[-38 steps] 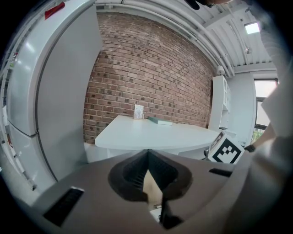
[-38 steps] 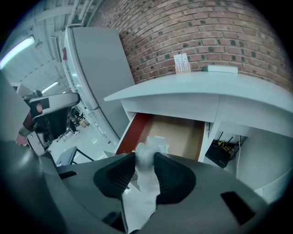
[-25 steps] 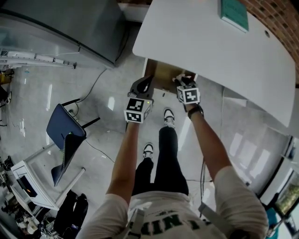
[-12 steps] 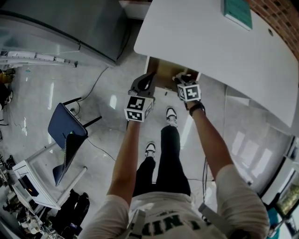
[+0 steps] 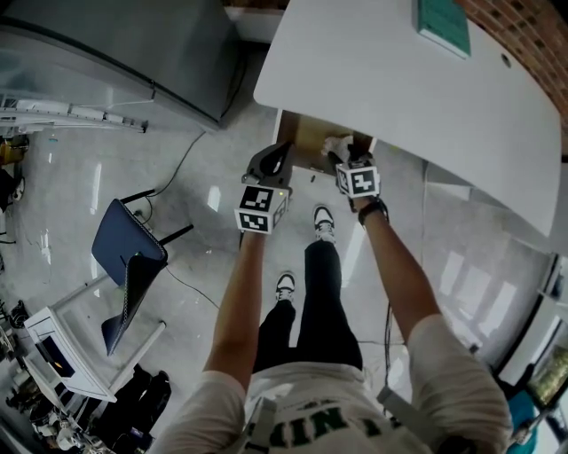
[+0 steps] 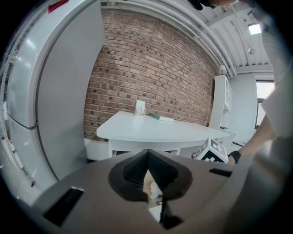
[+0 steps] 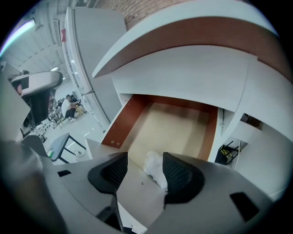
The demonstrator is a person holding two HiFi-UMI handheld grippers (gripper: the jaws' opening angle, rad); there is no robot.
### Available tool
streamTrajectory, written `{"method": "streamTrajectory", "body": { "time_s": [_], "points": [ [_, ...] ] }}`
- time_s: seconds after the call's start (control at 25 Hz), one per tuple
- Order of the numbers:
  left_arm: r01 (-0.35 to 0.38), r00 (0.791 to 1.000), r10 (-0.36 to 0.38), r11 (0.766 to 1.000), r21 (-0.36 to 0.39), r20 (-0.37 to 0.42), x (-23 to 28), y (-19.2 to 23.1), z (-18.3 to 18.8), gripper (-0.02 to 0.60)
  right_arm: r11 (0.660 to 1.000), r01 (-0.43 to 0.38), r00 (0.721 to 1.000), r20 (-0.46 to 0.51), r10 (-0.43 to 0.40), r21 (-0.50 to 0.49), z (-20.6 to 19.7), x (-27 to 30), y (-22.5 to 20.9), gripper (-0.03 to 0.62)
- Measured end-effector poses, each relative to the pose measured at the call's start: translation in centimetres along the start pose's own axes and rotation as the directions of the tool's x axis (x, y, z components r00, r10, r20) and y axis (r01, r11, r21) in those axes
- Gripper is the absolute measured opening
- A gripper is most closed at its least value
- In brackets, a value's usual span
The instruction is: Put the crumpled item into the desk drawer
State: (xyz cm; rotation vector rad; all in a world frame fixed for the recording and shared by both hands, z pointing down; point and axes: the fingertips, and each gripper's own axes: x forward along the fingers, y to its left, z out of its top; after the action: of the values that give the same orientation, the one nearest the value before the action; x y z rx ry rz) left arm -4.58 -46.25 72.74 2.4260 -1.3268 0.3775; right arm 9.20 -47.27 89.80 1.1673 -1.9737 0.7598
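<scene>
The desk drawer [image 7: 176, 119] stands pulled out under the white desk [image 5: 399, 80], its tan floor bare. My right gripper [image 7: 143, 161] hangs just above the drawer's front part. Its jaws are opening, and the crumpled white item [image 7: 155, 169] lies between them, resting against the right pad with a gap to the left pad. From the head view, the crumpled item [image 5: 337, 144] shows at the tip of the right gripper [image 5: 348, 152] over the drawer [image 5: 306, 140]. My left gripper [image 5: 271, 164] is shut and empty, held beside the drawer's left front corner. Through its jaws I glimpse the item [image 6: 154, 190].
A green book [image 5: 444, 27] lies on the desk's far side. A large grey cabinet [image 5: 133, 44] stands to the left. A blue chair [image 5: 124, 253] is on the floor at the left. The person's legs and shoes [image 5: 319, 222] are below the drawer.
The right gripper's jaws have spread apart and the crumpled item now shows loose at its tip. The left gripper has stayed put.
</scene>
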Motion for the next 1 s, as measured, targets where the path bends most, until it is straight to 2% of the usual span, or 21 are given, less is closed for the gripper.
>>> {"method": "streamTrajectory", "body": {
  "time_s": [0.12, 0.32, 0.6, 0.76, 1.0],
  "points": [
    [0.009, 1.0, -0.009, 1.0, 0.002, 0.005, -0.6, -0.8, 0.7, -0.003, 1.0, 0.019, 1.0, 0.015, -0.019, -0.015, 0.3, -1.5, -0.1, 0.224],
    [0.035, 0.999, -0.035, 0.999, 0.017, 0.007, -2.3, -2.3, 2.2, -0.003, 0.999, 0.034, 0.996, 0.081, -0.035, 0.017, 1.2, -5.3, 0.4, 0.224],
    [0.021, 0.999, -0.021, 1.0, 0.001, 0.049, -6.4, -4.4, 5.5, -0.003, 0.995, 0.071, 0.98, 0.183, -0.083, 0.075, 2.0, -13.7, 1.6, 0.222],
    [0.019, 0.997, -0.021, 0.999, 0.025, 0.072, -8.9, -5.6, 8.2, -0.003, 0.993, 0.091, 0.957, 0.267, -0.109, 0.081, 3.7, -18.9, 2.4, 0.218],
    [0.016, 0.996, -0.02, 0.999, 0.044, 0.084, -13.3, -6.9, 11.3, -0.003, 0.986, 0.099, 0.9, 0.411, -0.147, 0.137, 6.5, -26.9, 4.1, 0.172]
  ]
}}
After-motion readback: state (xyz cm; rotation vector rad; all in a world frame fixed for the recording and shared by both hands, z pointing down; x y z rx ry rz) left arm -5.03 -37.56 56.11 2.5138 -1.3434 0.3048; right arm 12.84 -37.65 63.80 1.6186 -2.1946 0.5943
